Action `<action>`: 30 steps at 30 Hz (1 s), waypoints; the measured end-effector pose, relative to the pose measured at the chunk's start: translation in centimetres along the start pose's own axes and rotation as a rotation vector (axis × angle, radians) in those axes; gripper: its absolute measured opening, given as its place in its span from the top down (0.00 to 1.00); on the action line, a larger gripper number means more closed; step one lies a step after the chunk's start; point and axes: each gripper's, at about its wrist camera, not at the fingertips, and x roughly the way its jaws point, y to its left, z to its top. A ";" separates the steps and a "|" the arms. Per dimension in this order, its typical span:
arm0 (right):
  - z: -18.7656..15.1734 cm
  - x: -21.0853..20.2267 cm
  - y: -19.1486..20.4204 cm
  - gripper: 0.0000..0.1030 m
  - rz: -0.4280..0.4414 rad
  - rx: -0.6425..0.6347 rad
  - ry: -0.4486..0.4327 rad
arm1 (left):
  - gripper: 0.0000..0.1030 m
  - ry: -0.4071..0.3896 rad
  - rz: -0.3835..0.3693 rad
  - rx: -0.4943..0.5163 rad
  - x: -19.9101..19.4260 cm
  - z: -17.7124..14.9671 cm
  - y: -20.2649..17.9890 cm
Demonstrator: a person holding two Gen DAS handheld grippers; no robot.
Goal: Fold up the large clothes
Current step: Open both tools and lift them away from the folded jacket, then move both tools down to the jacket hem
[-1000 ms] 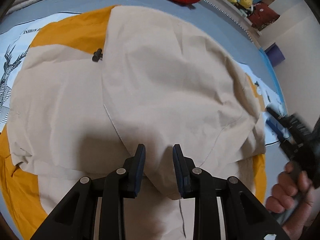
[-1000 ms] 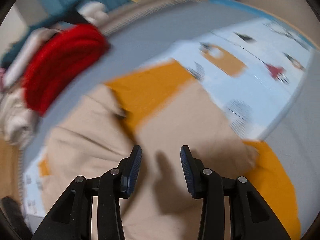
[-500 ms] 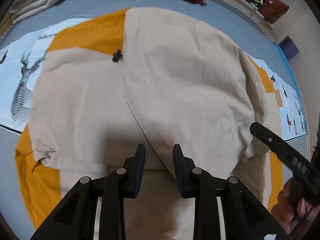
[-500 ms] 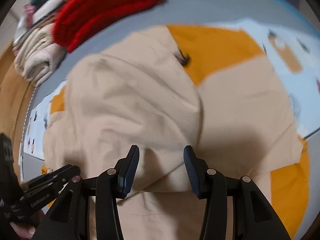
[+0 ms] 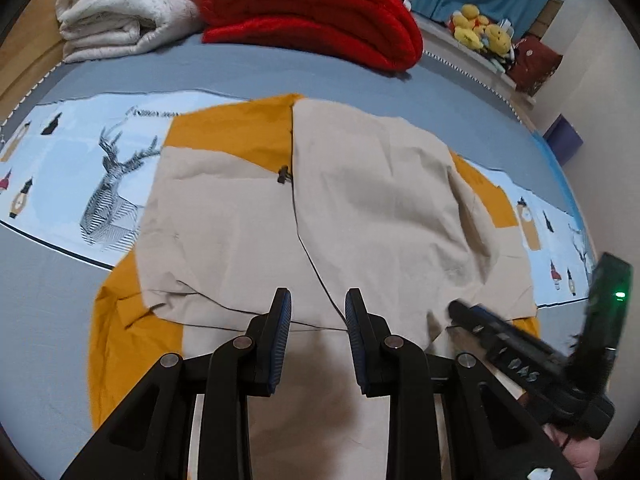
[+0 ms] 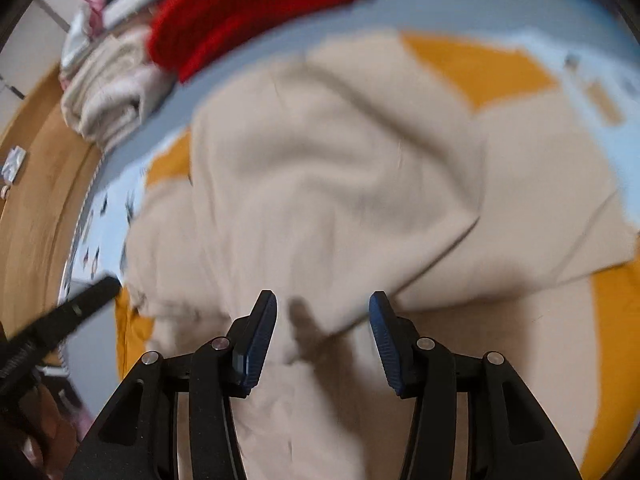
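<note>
The left gripper [image 5: 315, 312] hangs above the near edge of the folded beige-and-mustard cloth garment [image 5: 360, 200], its blue-padded jaws a narrow gap apart with nothing between them. A second ago it sat lower and closer in; now it has lifted back, so the whole garment shows, along with the bed beyond.

The right gripper [image 6: 322, 316] has swung across from the garment's right part to its near fold. Its jaws are opening, nothing caught between them.

The garment lies flat on a pale blue printed sheet with a deer drawing [image 5: 108, 184], spread over the grey bed cover [image 5: 240, 68].

Far off sit a folded red fuzzy blanket [image 5: 312, 12] and a cream folded blanket [image 5: 124, 4] to its left. Yellow plush toys [image 5: 480, 32] sit far right. Nothing lies on the garment.
</note>
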 end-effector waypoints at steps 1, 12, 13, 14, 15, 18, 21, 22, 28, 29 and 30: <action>-0.1 -1.1 0.4 0.52 0.000 -0.010 -0.041 | 0.76 -0.013 0.001 0.005 -0.5 0.1 0.2; 0.2 -6.3 3.3 0.53 -0.083 -0.270 -0.222 | 0.84 -0.157 0.025 0.027 -3.6 2.6 2.1; 0.3 -6.5 3.2 0.54 -0.086 -0.278 -0.233 | 0.86 -0.181 0.043 0.044 -4.0 2.7 2.1; 0.3 -7.0 3.2 0.55 -0.093 -0.281 -0.247 | 0.89 -0.212 0.071 0.065 -4.7 2.7 2.1; 0.4 -7.8 3.2 0.59 -0.096 -0.275 -0.260 | 0.91 -0.248 0.099 0.084 -5.6 2.5 2.1; 0.1 -11.0 2.9 0.64 -0.076 -0.242 -0.310 | 0.92 -0.348 0.159 0.131 -8.9 1.8 2.0; -1.5 -15.2 2.1 0.67 -0.088 -0.196 -0.372 | 0.92 -0.420 0.173 0.137 -12.3 0.3 1.7; -1.9 -16.2 1.9 0.67 -0.092 -0.188 -0.378 | 0.92 -0.427 0.168 0.138 -13.4 -0.7 1.6; -7.2 -25.2 -2.0 0.67 -0.178 -0.172 -0.430 | 0.92 -0.373 0.120 0.150 -17.8 -9.4 1.6; -8.3 -26.6 -2.8 0.67 -0.193 -0.173 -0.439 | 0.92 -0.364 0.107 0.155 -18.4 -10.7 1.7; -9.4 -27.5 -3.4 0.67 -0.206 -0.174 -0.444 | 0.92 -0.349 0.087 0.161 -19.1 -12.6 1.9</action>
